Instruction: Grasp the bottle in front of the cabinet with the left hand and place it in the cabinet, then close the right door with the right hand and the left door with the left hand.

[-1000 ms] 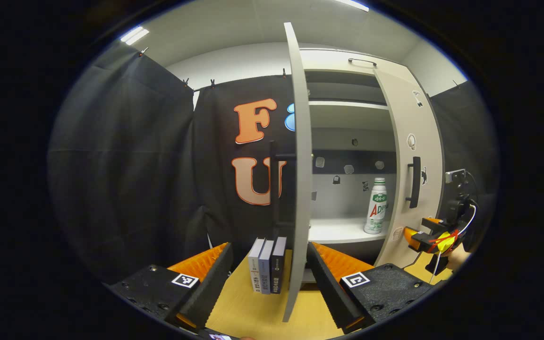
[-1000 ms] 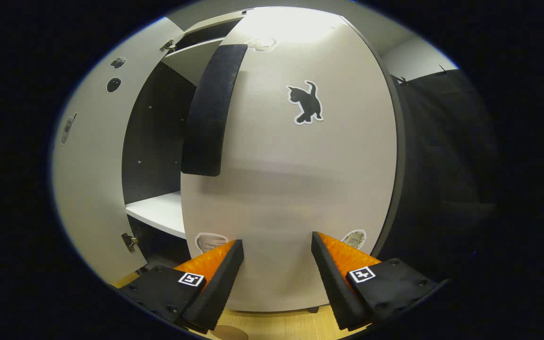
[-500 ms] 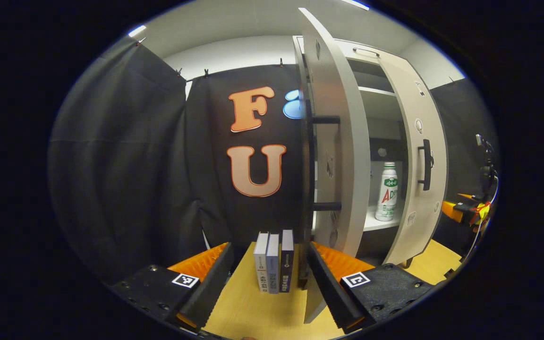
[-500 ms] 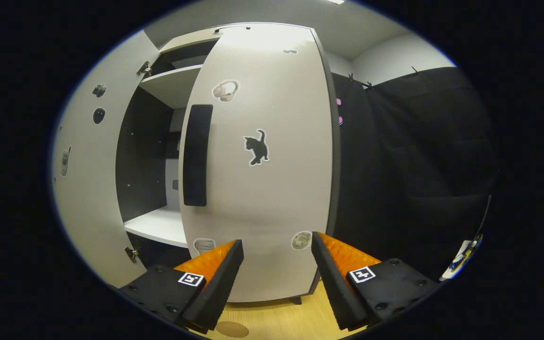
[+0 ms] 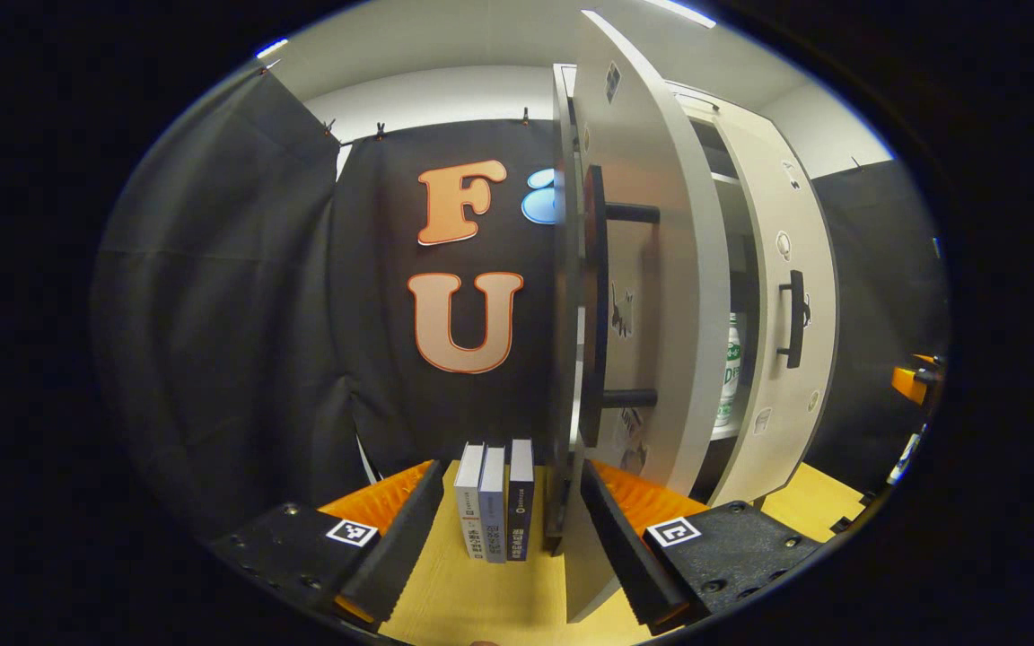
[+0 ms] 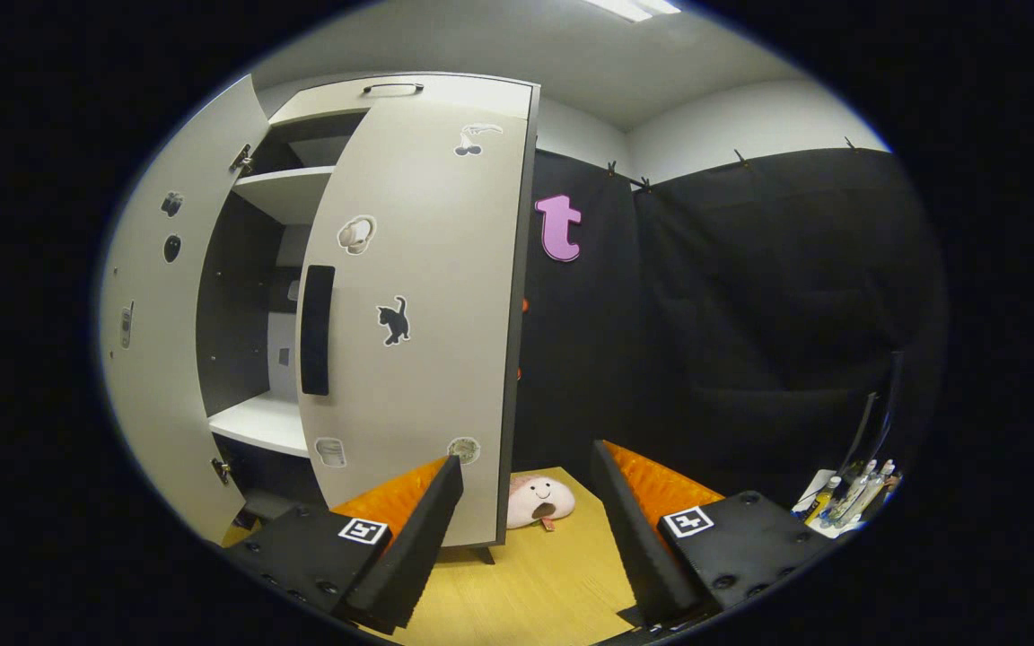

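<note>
Reaching forward with nothing between them, the left tongs (image 5: pixel 508 529) gape wide, their right finger just beside the bottom edge of the left door (image 5: pixel 652 296), which stands about half shut. Past that door at about 2 o'clock, the bottle (image 5: pixel 730 372) stands upright on the cabinet shelf (image 6: pixel 257 422), so the placing looks done. The right tongs (image 6: pixel 526 529) are likewise spread and empty, clear of the right door (image 6: pixel 427 305), which is nearly but not fully shut. Both doors seem left to finish.
</note>
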Demonstrator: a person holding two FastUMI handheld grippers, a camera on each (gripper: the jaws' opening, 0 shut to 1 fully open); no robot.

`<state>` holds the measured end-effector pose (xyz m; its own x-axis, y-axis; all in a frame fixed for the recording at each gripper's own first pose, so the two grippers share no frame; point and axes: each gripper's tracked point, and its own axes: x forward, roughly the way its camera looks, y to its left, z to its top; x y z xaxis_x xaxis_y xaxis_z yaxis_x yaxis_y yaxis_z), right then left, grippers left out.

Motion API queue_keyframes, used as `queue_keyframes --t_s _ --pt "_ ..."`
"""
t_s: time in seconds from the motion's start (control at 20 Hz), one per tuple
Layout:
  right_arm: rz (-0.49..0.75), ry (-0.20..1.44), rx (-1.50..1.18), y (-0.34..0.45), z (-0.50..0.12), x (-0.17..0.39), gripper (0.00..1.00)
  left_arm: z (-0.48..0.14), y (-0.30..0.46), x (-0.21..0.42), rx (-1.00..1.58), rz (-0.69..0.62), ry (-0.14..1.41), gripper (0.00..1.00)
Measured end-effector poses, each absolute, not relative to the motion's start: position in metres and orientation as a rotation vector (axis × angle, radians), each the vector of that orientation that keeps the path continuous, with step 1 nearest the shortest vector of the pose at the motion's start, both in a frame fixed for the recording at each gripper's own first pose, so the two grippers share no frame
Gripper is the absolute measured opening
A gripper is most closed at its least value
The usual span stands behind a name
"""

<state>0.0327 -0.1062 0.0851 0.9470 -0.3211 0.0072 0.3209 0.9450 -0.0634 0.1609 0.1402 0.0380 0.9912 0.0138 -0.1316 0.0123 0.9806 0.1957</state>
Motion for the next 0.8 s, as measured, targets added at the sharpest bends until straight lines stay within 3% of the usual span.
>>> queue_keyframes --t_s 0.1,0.2,0.25,0.6,0.8 --pt "-0.325 0.009 -0.082 -0.109 0.085 0.028 0.95 0.034 0.125 0.16 0.191 -0.02 0.14 0.94" --pt "-0.319 0.015 -0.1 -0.111 0.085 0.024 0.95 0.031 0.109 0.162 0.195 -0.042 0.144 0.9" --pt "-0.315 0.017 -0.106 -0.112 0.085 0.023 0.95 0.028 0.102 0.163 0.191 -0.052 0.147 0.94" --pt "-0.279 0.014 -0.148 -0.125 0.09 0.023 0.96 0.01 0.041 0.176 0.109 -0.12 0.175 0.91" --pt "-0.265 0.009 -0.156 -0.137 0.092 0.028 0.96 0.0 0.007 0.193 0.098 -0.154 0.168 0.94"
